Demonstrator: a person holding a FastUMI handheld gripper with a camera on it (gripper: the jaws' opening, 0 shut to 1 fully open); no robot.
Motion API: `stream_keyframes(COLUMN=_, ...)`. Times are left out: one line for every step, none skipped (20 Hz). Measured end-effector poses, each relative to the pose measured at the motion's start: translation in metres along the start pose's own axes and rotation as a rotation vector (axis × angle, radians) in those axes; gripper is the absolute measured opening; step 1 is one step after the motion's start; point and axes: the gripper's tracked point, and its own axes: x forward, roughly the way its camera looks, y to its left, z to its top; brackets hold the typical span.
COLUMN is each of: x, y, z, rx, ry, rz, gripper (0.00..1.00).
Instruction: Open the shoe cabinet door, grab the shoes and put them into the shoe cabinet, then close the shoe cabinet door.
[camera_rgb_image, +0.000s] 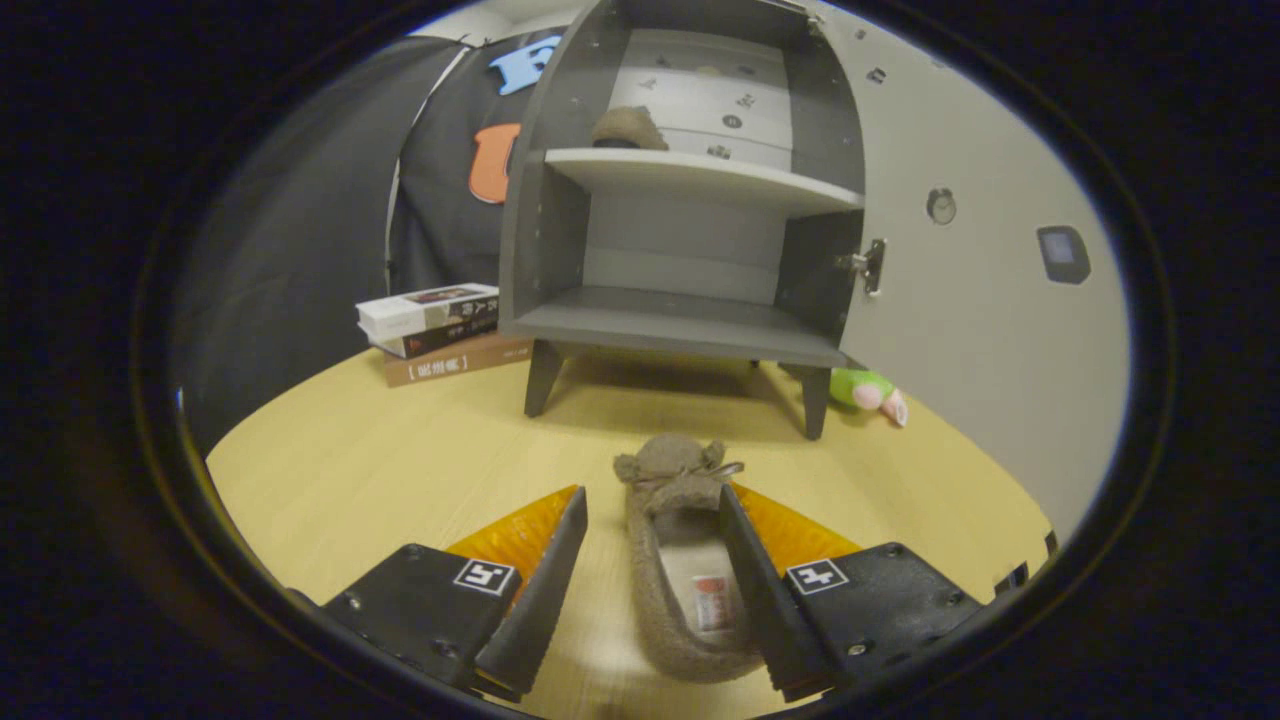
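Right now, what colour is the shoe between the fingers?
Brownish-grey; the shoe shows best in the gripper view, between the open gripper.

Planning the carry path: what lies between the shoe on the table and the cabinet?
Gripper view: only bare tabletop between the shoe and the cabinet. The hand-held gripper is open around the shoe.

The gripper (652, 520) fingers stand apart around a brown shoe (680, 560) before the open shoe cabinet (690, 200).
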Motion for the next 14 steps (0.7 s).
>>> stream_keyframes(x=0.006, y=-0.002, z=-0.008, rx=0.004, ry=0.036, rz=-0.005, gripper=0.83)
stream_keyframes(x=0.011, y=-0.002, z=-0.014, rx=0.015, ry=0.058, rz=0.009, gripper=0.82)
stream_keyframes(x=0.012, y=-0.001, z=-0.014, rx=0.016, ry=0.065, rz=0.017, gripper=0.76)
stream_keyframes(x=0.013, y=-0.001, z=-0.012, rx=0.007, ry=0.06, rz=0.026, gripper=0.69)
stream_keyframes(x=0.017, y=-0.001, z=-0.013, rx=0.003, ry=0.071, rz=0.036, gripper=0.6)
stream_keyframes(x=0.021, y=-0.002, z=-0.018, rx=0.018, ry=0.099, rz=0.044, gripper=0.51)
stream_keyframes(x=0.024, y=0.0, z=-0.021, rx=0.047, ry=0.122, rz=0.074, gripper=0.44)
stream_keyframes(x=0.027, y=0.004, z=-0.024, rx=0.085, ry=0.142, rz=0.116, gripper=0.35)
stream_keyframes(x=0.029, y=0.007, z=-0.024, rx=0.126, ry=0.143, rz=0.157, gripper=0.29)
stream_keyframes(x=0.029, y=0.009, z=-0.022, rx=0.138, ry=0.124, rz=0.181, gripper=0.2)
stream_keyframes(x=0.028, y=0.006, z=-0.021, rx=0.12, ry=0.104, rz=0.185, gripper=0.12)
stream_keyframes(x=0.025, y=0.007, z=-0.018, rx=0.109, ry=0.084, rz=0.196, gripper=0.1)
stream_keyframes(x=0.024, y=0.005, z=-0.018, rx=0.099, ry=0.077, rz=0.199, gripper=0.1)
stream_keyframes(x=0.023, y=0.003, z=-0.019, rx=0.094, ry=0.08, rz=0.2, gripper=0.1)
